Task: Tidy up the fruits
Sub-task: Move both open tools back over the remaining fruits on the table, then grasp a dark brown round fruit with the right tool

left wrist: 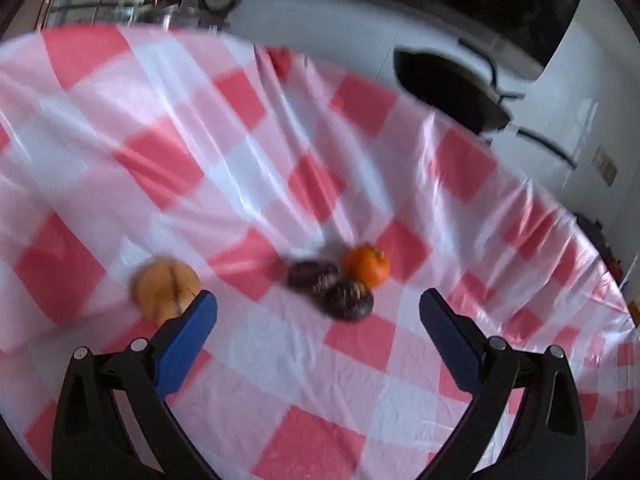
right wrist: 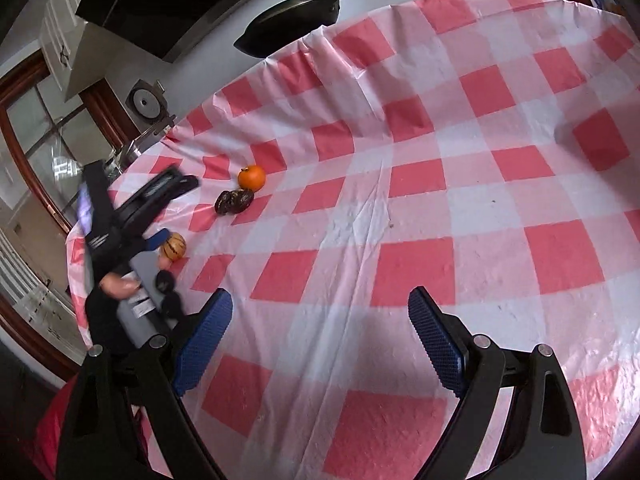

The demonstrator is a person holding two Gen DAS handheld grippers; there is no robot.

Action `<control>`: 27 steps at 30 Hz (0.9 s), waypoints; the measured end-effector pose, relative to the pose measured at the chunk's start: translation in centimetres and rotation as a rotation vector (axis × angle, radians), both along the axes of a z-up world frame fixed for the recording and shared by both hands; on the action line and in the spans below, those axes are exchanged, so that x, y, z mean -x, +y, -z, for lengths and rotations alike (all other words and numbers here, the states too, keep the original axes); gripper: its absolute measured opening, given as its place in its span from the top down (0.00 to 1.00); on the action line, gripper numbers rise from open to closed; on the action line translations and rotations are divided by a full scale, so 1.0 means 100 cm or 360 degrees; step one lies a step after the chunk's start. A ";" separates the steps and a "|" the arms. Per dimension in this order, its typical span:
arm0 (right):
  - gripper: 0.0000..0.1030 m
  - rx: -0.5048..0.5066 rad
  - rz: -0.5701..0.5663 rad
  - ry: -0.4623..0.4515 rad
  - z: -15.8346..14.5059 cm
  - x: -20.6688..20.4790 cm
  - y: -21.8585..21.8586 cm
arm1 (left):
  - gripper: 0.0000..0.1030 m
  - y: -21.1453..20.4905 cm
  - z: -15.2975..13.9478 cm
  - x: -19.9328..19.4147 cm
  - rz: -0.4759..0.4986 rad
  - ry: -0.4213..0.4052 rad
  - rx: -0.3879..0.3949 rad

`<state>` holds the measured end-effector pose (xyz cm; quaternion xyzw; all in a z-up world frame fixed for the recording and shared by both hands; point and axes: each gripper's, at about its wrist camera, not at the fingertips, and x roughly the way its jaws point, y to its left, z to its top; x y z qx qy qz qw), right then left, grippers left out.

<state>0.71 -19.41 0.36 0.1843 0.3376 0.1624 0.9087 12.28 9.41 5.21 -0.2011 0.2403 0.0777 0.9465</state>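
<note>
On the red-and-white checked tablecloth lie an orange tangerine, two dark wrinkled fruits touching each other beside it, and a yellow-orange striped fruit further left. My left gripper is open and empty, its left fingertip just right of the striped fruit; the dark fruits lie between and just beyond its tips. In the right wrist view the tangerine, dark fruits and striped fruit lie far left, with the left gripper over them. My right gripper is open and empty above bare cloth.
A black pan sits on the counter beyond the table's far edge, also seen in the left wrist view. A window and wooden frame lie to the left. The cloth stretches wide to the right.
</note>
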 end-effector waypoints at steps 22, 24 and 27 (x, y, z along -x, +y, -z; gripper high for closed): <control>0.41 0.0805 -0.0620 0.0026 0.012 -0.219 0.222 | 0.02 0.086 0.012 0.047 -0.0694 -0.0252 0.0349; 0.43 0.0803 -0.0612 0.0042 0.013 -0.227 0.226 | 0.02 0.084 0.010 0.046 -0.0685 -0.0259 0.0333; 0.58 0.0819 -0.0603 0.0044 0.011 -0.229 0.230 | 0.02 0.083 0.009 0.046 -0.0669 -0.0254 0.0315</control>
